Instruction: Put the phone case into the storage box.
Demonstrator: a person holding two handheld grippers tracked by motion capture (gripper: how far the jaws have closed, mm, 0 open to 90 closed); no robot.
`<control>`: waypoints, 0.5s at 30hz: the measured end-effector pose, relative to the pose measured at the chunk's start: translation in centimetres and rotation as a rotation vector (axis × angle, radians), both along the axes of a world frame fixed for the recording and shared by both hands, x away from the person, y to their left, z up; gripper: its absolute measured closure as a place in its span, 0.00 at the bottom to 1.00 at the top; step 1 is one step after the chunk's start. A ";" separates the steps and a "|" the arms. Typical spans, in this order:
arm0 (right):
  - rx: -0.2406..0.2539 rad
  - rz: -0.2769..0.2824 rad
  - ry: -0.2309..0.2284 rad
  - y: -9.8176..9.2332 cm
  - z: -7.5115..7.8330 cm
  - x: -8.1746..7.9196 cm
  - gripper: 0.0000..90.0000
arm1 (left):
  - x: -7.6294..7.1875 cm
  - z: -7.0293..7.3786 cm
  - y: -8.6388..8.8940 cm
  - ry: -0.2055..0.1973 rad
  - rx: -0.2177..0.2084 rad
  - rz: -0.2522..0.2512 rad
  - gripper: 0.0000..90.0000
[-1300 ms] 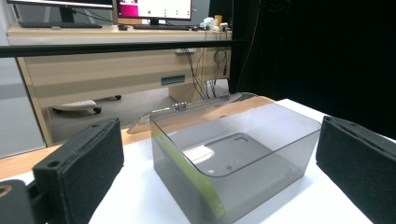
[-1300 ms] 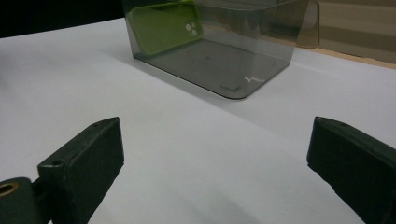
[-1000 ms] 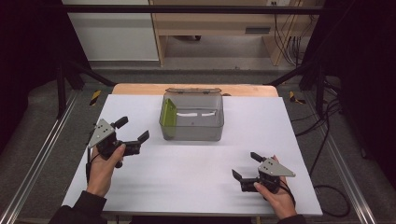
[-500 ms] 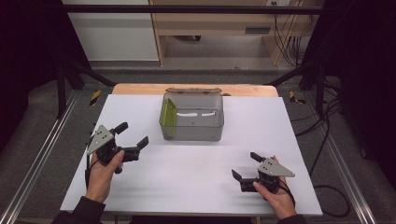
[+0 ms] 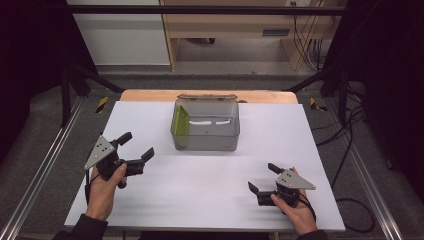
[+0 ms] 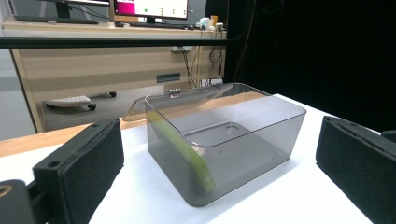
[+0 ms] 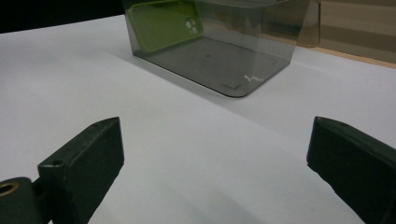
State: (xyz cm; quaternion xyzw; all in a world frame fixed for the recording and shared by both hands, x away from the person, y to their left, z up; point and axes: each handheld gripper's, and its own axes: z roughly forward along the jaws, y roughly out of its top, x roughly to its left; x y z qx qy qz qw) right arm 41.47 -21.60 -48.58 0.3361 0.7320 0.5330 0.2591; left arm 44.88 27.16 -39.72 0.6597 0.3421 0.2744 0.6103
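Left gripper is off the table near its left edge, jaws spread, nothing between them; right gripper sits by the front right corner, jaws spread too. Smoky clear box stands mid-table toward the back edge, lid open, green phone case leaning on its left wall.

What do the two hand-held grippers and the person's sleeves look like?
Each black gripper, left gripper and right gripper, has two blocky black jaws faced with foam-like padding, plus a grey three-cornered plate on top. Dark sleeves cover the forearms.
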 end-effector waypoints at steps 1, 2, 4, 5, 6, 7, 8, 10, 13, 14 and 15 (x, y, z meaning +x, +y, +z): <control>0.000 0.001 0.001 0.0 0.0 0.0 0.05 | -0.1 0.0 0.1 0.001 -0.005 0.002 0.01; 0.000 0.001 0.001 0.0 0.0 0.0 0.05 | -0.1 -0.1 0.2 0.001 -0.003 0.002 0.01; 0.000 0.001 0.001 0.0 0.0 0.0 0.05 | -0.3 -0.3 0.5 0.001 -0.006 0.007 0.01; 0.000 0.001 0.001 0.0 0.0 0.0 0.05 | -0.4 -0.3 0.6 0.001 -0.006 0.008 0.01; 0.000 0.001 0.000 0.0 0.0 0.0 0.05 | -0.5 -0.4 0.6 0.000 -0.007 0.010 0.01; 0.000 0.001 0.001 0.0 0.0 0.0 0.05 | -0.6 -0.4 0.7 0.000 -0.012 0.011 0.01; 0.000 0.001 0.001 0.0 0.0 0.0 0.05 | -0.7 -0.5 0.8 -0.001 -0.011 0.011 0.01; 0.001 0.002 0.001 0.0 0.0 0.0 0.05 | -0.9 -0.6 0.9 0.002 -0.019 0.010 0.01; 0.000 0.002 -0.001 0.0 0.0 0.0 0.05 | -1.2 -0.7 0.9 -0.001 -0.007 0.005 0.01; 0.000 0.002 -0.001 0.0 0.0 0.0 0.05 | -1.3 -0.8 0.9 -0.002 -0.002 0.004 0.01; -0.001 0.004 -0.003 0.0 0.0 0.0 0.05 | -1.5 -0.9 0.9 -0.004 0.005 0.002 0.01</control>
